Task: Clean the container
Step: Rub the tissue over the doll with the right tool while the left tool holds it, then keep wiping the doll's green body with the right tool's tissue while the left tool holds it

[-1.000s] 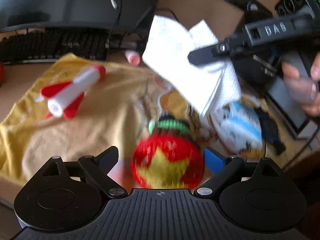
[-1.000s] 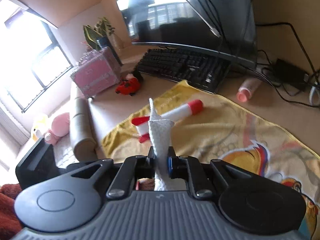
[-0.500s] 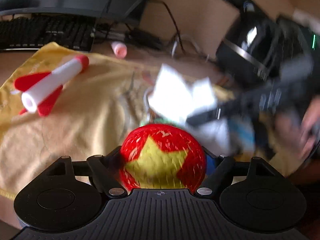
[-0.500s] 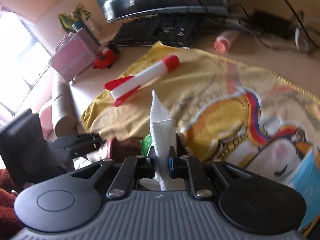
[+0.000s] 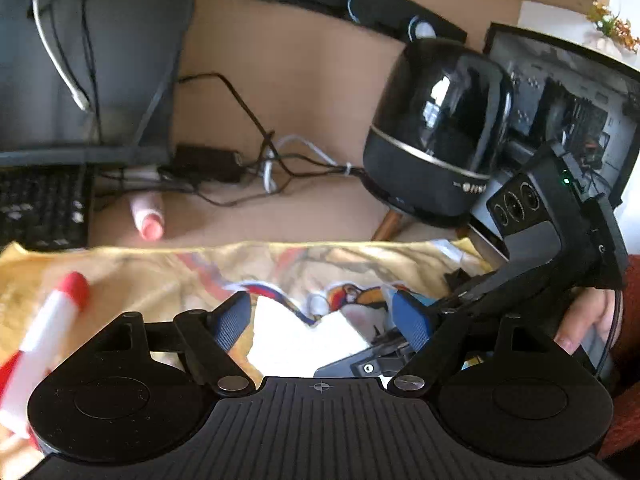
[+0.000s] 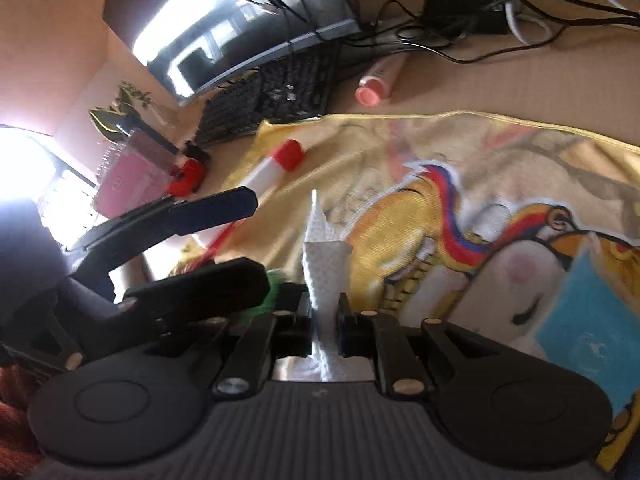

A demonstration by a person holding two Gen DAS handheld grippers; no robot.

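Jaws of right gripper [image 6: 325, 316] clenched on folded white paper towel [image 6: 324, 264], above yellow printed cloth [image 6: 460, 168]. Left gripper [image 5: 320, 320] jaws spread wide, nothing visibly clamped. Container mostly hidden behind left gripper; only green blurred edge [image 6: 276, 286] shows. Red-tipped white tube [image 6: 276, 166] partly occluded.

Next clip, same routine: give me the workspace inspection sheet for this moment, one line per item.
Surface: tan desk under a yellow printed cloth.
Job's things: white paper towel; container not clearly seen.
Clutter: red-and-white toy rocket, pink-capped tube.
Grippers: right gripper shut on the towel; left gripper open.
Cables: tangle by a black adapter.
Surroundings: keyboard, monitor, glossy black speaker.
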